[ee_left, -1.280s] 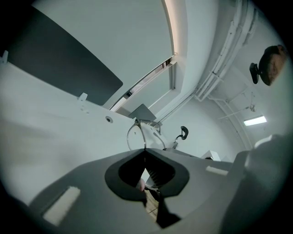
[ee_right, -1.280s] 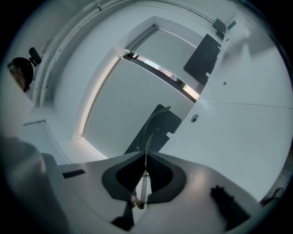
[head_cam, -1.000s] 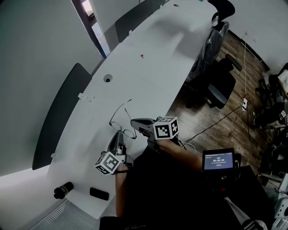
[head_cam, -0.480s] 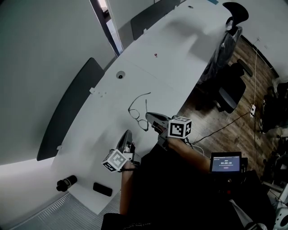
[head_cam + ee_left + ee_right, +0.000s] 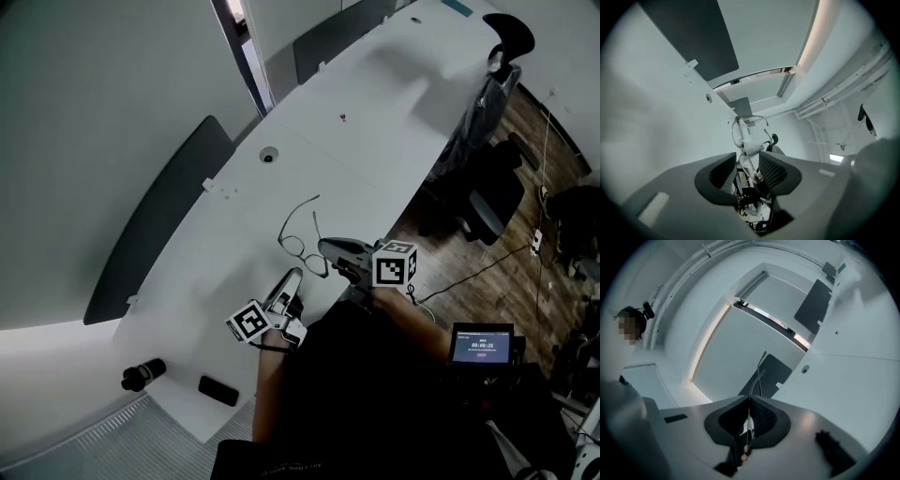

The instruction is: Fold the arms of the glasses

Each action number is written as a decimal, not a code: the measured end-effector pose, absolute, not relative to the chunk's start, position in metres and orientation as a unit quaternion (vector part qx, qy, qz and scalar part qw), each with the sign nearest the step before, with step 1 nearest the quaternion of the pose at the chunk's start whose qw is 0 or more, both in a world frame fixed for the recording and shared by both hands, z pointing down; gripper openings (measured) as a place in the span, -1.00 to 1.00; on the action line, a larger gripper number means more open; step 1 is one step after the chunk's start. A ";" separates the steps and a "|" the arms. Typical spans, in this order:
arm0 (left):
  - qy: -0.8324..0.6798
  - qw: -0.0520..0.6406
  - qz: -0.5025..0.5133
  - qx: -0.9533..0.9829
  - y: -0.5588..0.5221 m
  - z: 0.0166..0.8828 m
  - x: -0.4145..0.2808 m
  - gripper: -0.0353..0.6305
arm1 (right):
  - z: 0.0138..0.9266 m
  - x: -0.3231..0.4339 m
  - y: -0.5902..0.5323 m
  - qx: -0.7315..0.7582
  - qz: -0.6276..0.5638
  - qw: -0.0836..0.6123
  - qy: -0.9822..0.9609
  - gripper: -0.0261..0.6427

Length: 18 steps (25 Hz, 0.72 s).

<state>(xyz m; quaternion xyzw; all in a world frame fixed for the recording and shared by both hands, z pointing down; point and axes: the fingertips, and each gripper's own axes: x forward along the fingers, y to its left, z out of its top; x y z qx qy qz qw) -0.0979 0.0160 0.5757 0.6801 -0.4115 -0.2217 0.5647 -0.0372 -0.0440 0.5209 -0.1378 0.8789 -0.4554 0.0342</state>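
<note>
The glasses [image 5: 292, 244] are close to the long edge of the white bench [image 5: 375, 131] where the person stands, about halfway along it. I cannot tell if they rest on the bench or are lifted a little. Their two thin arms are not folded and stick out toward the far edge of the bench. The right gripper [image 5: 323, 246] comes in from the person's side, and its fingers [image 5: 764, 418] are pressed together on a thin wire part of the glasses [image 5: 761, 369], pinching it. The left gripper [image 5: 292, 275] is just beside it, a bit nearer the person. Its fingers [image 5: 773, 168] have just been opening and now stand spread. One lens of the glasses [image 5: 739, 131] sits in the gap between them, but the pads do not press on it. Near the bench's left end lie a black round thing [image 5: 134, 375] and a black flat thing [image 5: 217, 391]. Office chairs [image 5: 492, 187] stand on the wood floor past the near edge, and a small screen [image 5: 483, 344] glows by the person.
</note>
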 end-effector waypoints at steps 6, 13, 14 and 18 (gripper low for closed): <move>-0.403 0.579 -0.217 0.675 0.008 0.587 -0.098 -0.39 | 0.518 -0.048 -0.024 -0.078 -0.441 0.008 0.894 -0.88; -0.410 0.583 -0.211 0.669 0.008 0.593 -0.100 -0.72 | 0.517 -0.055 -0.011 -0.045 -0.435 -0.007 0.899 -0.88; -0.411 0.583 -0.212 0.668 0.007 0.592 -0.100 -0.73 | 0.517 -0.056 -0.010 -0.044 -0.435 -0.006 0.899 -0.88; -0.412 0.588 -0.222 0.660 0.006 0.592 -0.100 -0.76 | 0.516 -0.056 -0.010 -0.052 -0.421 -0.011 0.905 -0.88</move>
